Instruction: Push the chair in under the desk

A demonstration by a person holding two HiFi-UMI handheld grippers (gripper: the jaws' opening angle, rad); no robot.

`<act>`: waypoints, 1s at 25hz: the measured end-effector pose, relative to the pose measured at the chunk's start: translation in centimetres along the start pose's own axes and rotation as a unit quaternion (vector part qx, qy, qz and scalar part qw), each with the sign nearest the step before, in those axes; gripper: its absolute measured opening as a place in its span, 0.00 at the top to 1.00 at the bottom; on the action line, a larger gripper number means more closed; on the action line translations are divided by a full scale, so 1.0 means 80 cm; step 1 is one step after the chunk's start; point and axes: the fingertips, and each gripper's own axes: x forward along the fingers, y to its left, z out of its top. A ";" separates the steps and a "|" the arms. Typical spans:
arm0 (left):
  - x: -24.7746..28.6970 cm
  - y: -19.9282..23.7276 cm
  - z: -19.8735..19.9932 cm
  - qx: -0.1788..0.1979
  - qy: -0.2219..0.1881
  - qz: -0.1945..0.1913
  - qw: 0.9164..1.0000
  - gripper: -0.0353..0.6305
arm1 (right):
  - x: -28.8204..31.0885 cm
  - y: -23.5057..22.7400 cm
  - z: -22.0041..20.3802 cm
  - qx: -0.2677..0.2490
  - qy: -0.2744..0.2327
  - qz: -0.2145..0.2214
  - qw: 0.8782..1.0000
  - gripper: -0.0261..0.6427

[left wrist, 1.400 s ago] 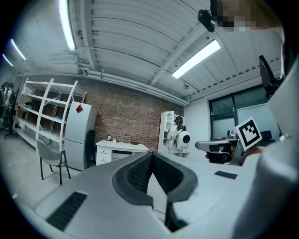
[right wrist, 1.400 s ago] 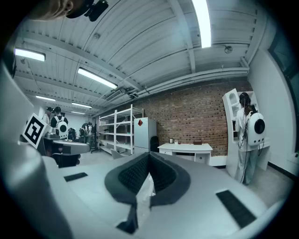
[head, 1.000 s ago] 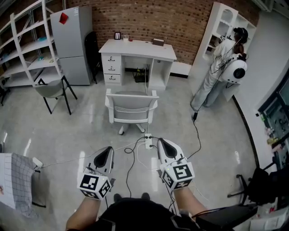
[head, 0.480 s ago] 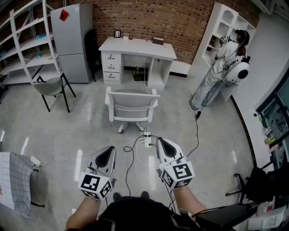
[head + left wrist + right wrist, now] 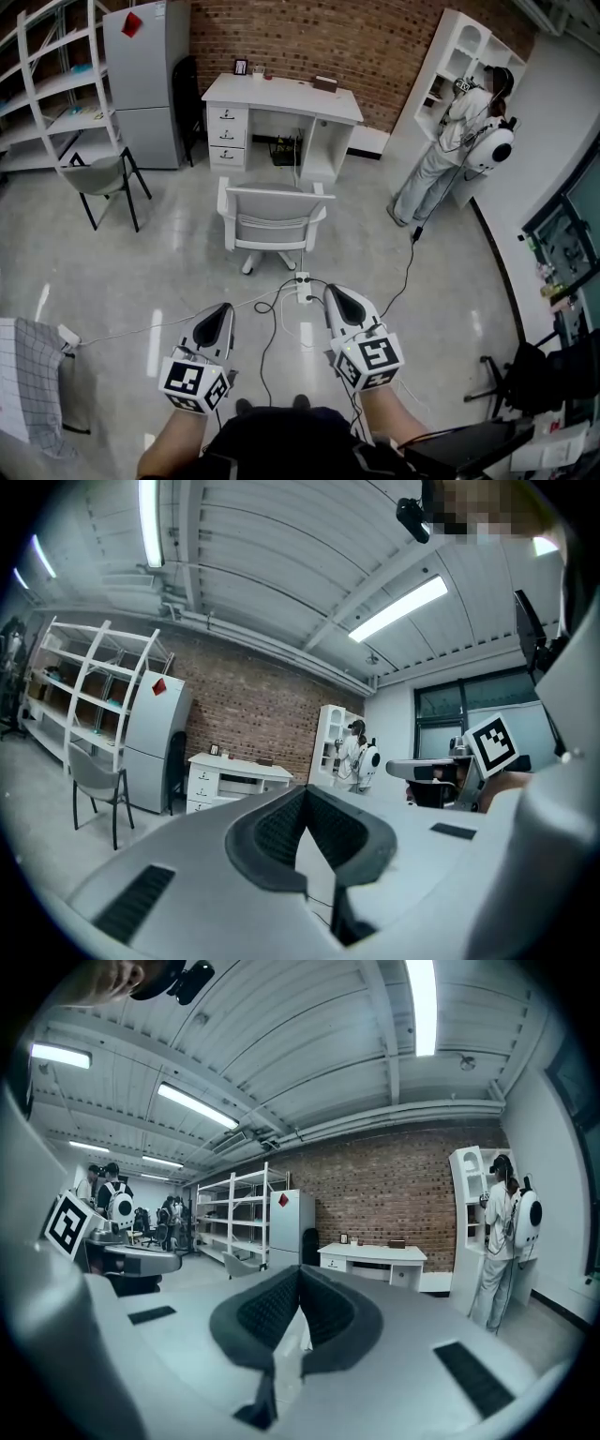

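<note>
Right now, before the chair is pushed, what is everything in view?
desk: one, white, against brick wall
swivel chair: one, white-grey, before the desk, apart from it
fridge: one, grey, left of desk
shelving rack: one, white, far left
side chair: one, grey, beside the rack
bookcase: one, white, far right
person: one, light clothes, at bookcase
power strip: one, white, floor before grippers
left gripper: one, grey, low left, shut, empty
right gripper: one, grey, low right, shut, empty

Brick wall behind; glossy grey floor; grey fridge; white shelving left.
</note>
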 end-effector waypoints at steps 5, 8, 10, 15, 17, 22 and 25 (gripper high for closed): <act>-0.013 0.023 -0.006 -0.008 -0.002 -0.016 1.000 0.94 | 0.003 0.019 -0.006 -0.008 0.004 -0.012 1.000 0.96; -0.011 0.034 -0.007 -0.003 0.001 -0.019 1.000 0.94 | 0.009 0.020 -0.008 -0.003 0.007 -0.016 1.000 0.96; -0.010 0.038 -0.006 -0.006 -0.001 -0.020 1.000 0.94 | 0.013 0.020 -0.008 -0.003 0.009 -0.015 1.000 0.96; 0.010 0.050 -0.006 0.003 0.007 -0.015 1.000 0.94 | 0.038 0.015 -0.003 -0.003 0.002 0.001 1.000 0.96; 0.022 0.052 -0.005 0.009 0.012 -0.008 1.000 0.94 | 0.049 0.009 -0.003 0.002 0.000 0.012 1.000 0.96; 0.055 0.070 0.001 0.017 0.016 0.005 1.000 0.94 | 0.094 -0.015 -0.002 0.002 -0.006 0.019 1.000 0.96; 0.084 0.080 0.005 0.017 0.016 0.015 1.000 0.94 | 0.120 -0.034 0.002 0.000 -0.012 0.034 0.999 0.96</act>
